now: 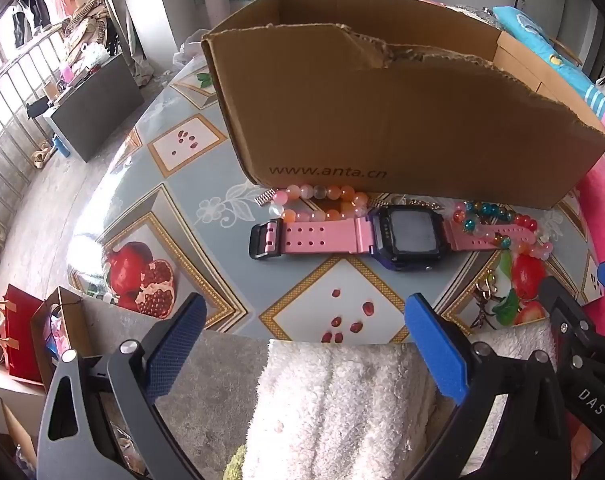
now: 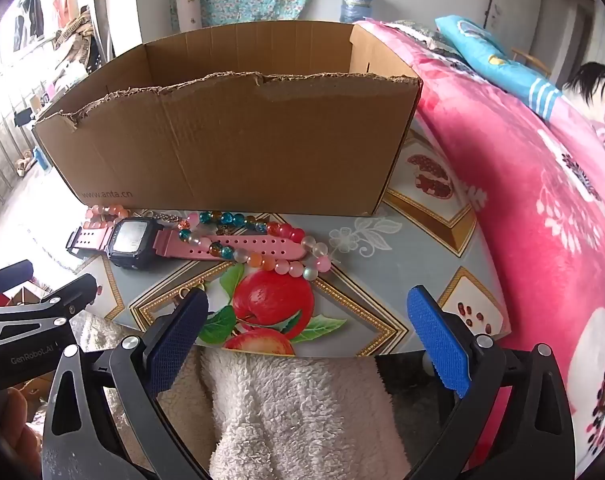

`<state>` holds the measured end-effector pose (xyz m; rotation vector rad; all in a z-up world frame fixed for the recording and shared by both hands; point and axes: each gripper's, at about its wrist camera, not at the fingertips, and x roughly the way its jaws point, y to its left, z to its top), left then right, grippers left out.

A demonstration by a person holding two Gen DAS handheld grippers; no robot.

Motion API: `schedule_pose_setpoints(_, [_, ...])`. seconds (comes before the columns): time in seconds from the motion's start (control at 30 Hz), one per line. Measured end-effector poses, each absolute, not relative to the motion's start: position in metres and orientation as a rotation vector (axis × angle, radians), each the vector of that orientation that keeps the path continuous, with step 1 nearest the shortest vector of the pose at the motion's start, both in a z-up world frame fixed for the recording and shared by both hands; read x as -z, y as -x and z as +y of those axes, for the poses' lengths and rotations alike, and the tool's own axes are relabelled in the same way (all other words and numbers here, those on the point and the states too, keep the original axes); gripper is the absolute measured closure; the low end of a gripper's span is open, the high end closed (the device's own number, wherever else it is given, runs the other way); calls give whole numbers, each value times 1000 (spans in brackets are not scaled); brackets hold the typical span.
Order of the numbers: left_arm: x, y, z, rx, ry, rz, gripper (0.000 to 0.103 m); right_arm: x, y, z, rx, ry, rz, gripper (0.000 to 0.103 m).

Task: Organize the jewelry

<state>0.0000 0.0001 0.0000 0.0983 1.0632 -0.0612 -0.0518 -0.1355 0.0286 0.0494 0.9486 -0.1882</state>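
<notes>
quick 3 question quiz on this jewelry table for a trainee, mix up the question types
1. True or false: the pink watch lies inside the cardboard box.
2. Which bracelet lies across the watch strap? A. orange-pink bead bracelet B. multicoloured bead bracelet
3. Fill in: both the left gripper and right gripper are ____ and hold nothing.

Key: 1. False, it lies on the table in front of the box. 2. B. 3. open.
</notes>
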Motion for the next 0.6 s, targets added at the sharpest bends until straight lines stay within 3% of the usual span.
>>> schedule_pose_setpoints(0.6, [1, 2, -1, 55, -108, 1064, 6, -28, 51, -136, 190, -51, 951, 7])
